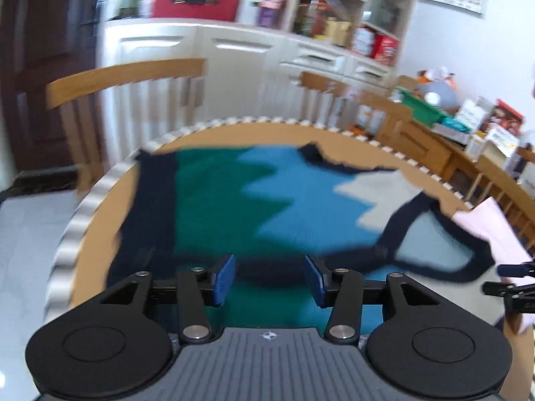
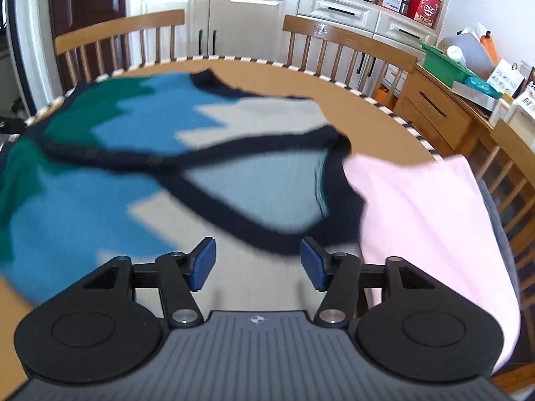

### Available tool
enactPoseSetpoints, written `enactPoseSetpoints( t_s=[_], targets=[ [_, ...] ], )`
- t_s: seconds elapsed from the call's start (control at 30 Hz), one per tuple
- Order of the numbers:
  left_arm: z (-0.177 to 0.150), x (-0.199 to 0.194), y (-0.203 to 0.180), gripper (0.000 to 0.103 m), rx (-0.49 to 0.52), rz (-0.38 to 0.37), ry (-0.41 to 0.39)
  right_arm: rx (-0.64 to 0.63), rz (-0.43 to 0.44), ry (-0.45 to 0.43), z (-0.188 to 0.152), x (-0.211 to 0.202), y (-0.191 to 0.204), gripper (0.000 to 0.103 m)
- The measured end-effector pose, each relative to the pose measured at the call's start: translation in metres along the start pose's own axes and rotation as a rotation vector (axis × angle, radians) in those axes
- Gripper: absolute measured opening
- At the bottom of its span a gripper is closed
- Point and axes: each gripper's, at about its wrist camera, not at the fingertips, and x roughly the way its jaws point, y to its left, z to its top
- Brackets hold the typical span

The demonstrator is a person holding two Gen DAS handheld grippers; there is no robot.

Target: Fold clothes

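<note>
A zigzag-patterned sweater [image 2: 140, 153] lies across the round tabletop [image 2: 378, 123], touching a pink cloth [image 2: 428, 214] at the right edge. Left gripper [image 1: 270, 279] and right gripper [image 2: 257, 264] hover with jaws wide, holding nothing.

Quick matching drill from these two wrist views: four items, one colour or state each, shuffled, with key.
Things:
1. sweater trim
2. garment right of the sweater
3. box on the cabinet
4. left gripper

Colour or state:
A. red
B. open, holding nothing
C. navy
D. pale pink

Pairs: 1-C, 2-D, 3-A, 4-B
</note>
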Motion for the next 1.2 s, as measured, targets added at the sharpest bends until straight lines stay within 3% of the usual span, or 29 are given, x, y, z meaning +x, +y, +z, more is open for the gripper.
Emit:
enactPoseSetpoints(
  t_s=[0.2,0.37,0.47,0.57,0.8,0.9,0.93,0.97,1.0,1.03,1.2],
  targets=[
    [-0.08,-0.066,0.011,0.053,-0.109,0.164,0.055,0.094,0.04,0.049,-0.054,-0.017,-0.028,0.063],
    [-0.106,-0.083,0.016,0.053,0.001,0.253,0.043,0.075,0.101,0.058,-0.084,-0.045,-0.014,0.063],
    [-0.104,-0.081,0.029,0.053,0.043,0.251,0.024,0.091,0.162,0.066,-0.085,-0.052,-0.001,0.063],
    [-0.097,-0.076,0.052,0.057,0.051,0.194,-0.015,0.102,0.193,0.061,-0.089,-0.053,0.014,0.063],
    [-0.088,-0.054,0.093,0.056,0.053,-0.001,0.013,0.226,0.208,0.062,-0.088,-0.036,0.043,0.058],
    [-0.08,-0.047,0.099,0.039,0.012,-0.065,0.02,0.306,0.219,0.0,-0.083,-0.031,0.051,0.053],
    [-0.077,-0.044,0.101,0.017,-0.009,-0.086,0.024,0.331,0.226,-0.018,-0.079,-0.031,0.052,0.05],
    [-0.074,-0.042,0.103,0.008,-0.034,-0.106,0.026,0.34,0.234,-0.046,-0.074,-0.034,0.053,0.034],
    [-0.067,-0.042,0.105,0.007,-0.07,-0.12,0.024,0.348,0.242,-0.074,-0.069,-0.037,0.054,0.016],
    [-0.06,-0.043,0.107,0.007,-0.105,-0.135,0.019,0.348,0.24,-0.104,-0.063,-0.041,0.055,0.01],
    [-0.02,-0.055,0.112,0.006,-0.172,-0.221,-0.054,0.357,0.238,-0.179,-0.03,-0.056,0.043,0.004]
  ],
)
